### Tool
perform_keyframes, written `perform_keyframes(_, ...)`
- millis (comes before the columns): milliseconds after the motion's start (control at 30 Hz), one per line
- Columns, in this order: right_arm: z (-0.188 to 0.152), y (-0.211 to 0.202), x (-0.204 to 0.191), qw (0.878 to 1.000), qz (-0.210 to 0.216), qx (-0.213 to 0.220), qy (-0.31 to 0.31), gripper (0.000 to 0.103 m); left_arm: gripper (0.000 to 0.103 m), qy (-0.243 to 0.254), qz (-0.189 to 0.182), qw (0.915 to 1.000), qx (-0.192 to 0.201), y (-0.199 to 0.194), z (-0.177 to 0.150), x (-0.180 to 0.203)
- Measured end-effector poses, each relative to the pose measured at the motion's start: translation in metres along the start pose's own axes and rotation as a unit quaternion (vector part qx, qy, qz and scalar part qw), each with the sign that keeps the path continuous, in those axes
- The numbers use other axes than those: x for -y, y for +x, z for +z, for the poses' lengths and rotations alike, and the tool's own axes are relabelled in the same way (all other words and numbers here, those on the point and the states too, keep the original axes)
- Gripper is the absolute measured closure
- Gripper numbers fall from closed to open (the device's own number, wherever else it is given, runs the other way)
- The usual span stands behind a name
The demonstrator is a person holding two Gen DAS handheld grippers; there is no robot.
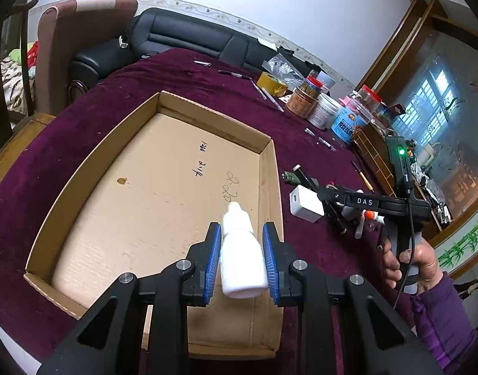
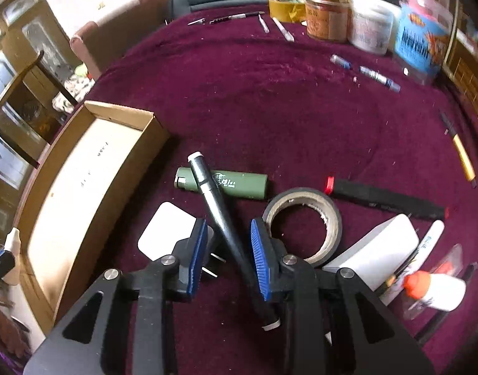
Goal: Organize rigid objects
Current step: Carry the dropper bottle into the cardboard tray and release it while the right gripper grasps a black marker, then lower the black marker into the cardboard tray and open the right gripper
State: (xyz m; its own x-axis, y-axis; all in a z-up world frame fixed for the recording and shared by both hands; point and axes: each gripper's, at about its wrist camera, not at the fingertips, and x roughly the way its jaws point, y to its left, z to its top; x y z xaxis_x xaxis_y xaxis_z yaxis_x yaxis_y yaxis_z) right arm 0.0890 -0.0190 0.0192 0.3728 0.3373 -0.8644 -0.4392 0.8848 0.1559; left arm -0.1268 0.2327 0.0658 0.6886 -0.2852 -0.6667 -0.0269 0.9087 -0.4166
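Left wrist view first: we see the left hand-held gripper closed on a small white bottle, its blue pads pressing both sides of the body. The bottle's long axis runs along the fingers, base toward the camera and nozzle pointing away. It hangs over the near right part of a shallow cardboard box, which lies on the desk under a dark purple cloth. Beyond the box's right wall we see a white charger, and above it the right hand-held gripper, held by a hand in a purple sleeve; whether its fingers touch anything we cannot tell from this side.

Right wrist view gives what the other hides. Between the blue pads of the right hand-held gripper lies a black pen. Its long axis runs slantwise, the capped end pointing up and to the left, the other end back under the gripper. The pads stand a little apart from the pen with gaps on both sides, so we read the jaws as narrowly open, holding nothing. The pen's far end crosses over a green lighter lying sideways. Just right of the gripper sits a roll of tape, and farther right a black bar and a glue bottle with an orange cap. At the left edge the box shows again, with the white bottle's tip at its near end. Farthest off, jars line the desk's back edge.
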Motion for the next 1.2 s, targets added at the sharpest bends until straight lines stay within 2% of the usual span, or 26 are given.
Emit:
perform_keyframes(100, -0.002, 0.001, -0.011, 0.999, -0.028, -0.003, -0.026, 0.076, 0.08, -0.001, -0.002, 1.0, -0.002, 0.003, 0.0, -0.001)
perform_keyframes(133, 0.0, 0.003, -0.009, 0.999, -0.025, -0.007, -0.021, 0.076, 0.08, -0.003, -0.004, 1.0, -0.004, 0.004, 0.0, -0.001)
perform_keyframes(333, 0.017, 0.017, 0.022, 0.997, 0.013, -0.04, 0.063, 0.076, 0.08, 0.004, -0.009, 0.9999, -0.005, 0.002, -0.005, 0.005)
perform_keyframes(367, 0.018, 0.019, 0.025, 0.996, 0.007, -0.05, 0.074, 0.078, 0.08, 0.006, -0.007, 1.0, -0.003, 0.001, -0.006, 0.004)
perform_keyframes(400, 0.016, 0.021, 0.024, 0.996, -0.026, -0.054, 0.068, 0.082, 0.08, 0.007, -0.006, 1.0, -0.002, 0.0, -0.006, 0.004)
perform_keyframes(500, 0.007, 0.022, 0.002, 0.995, -0.088, -0.046, 0.001, 0.082, 0.08, 0.008, -0.001, 1.0, -0.001, 0.0, -0.005, 0.001)
perform_keyframes(600, 0.003, 0.023, -0.013, 0.993, -0.108, -0.044, -0.02, 0.086, 0.08, -0.002, -0.005, 1.0, -0.004, 0.002, -0.005, -0.001)
perform_keyframes(633, 0.002, 0.022, -0.012, 0.994, -0.101, -0.043, -0.01, 0.091, 0.08, -0.002, -0.004, 1.0, -0.004, 0.001, -0.006, -0.001)
perform_keyframes(767, 0.0, -0.007, -0.004, 0.996, -0.078, -0.002, 0.033, 0.091, 0.08, -0.004, 0.006, 1.0, -0.002, 0.0, -0.005, -0.007)
perform_keyframes(933, 0.005, -0.058, -0.012, 0.997, 0.003, 0.039, 0.069, 0.091, 0.08, -0.029, 0.006, 0.9995, -0.012, 0.009, -0.004, -0.02)
perform_keyframes(1033, 0.012, -0.065, -0.04, 0.995, 0.058, 0.033, 0.071, 0.091, 0.08, -0.033, 0.003, 0.9993, -0.017, 0.013, -0.008, -0.019)
perform_keyframes(1200, 0.024, -0.031, -0.078, 0.986, 0.127, -0.02, 0.102, 0.09, 0.08, -0.035, 0.002, 0.9993, -0.01, 0.005, -0.008, -0.021)
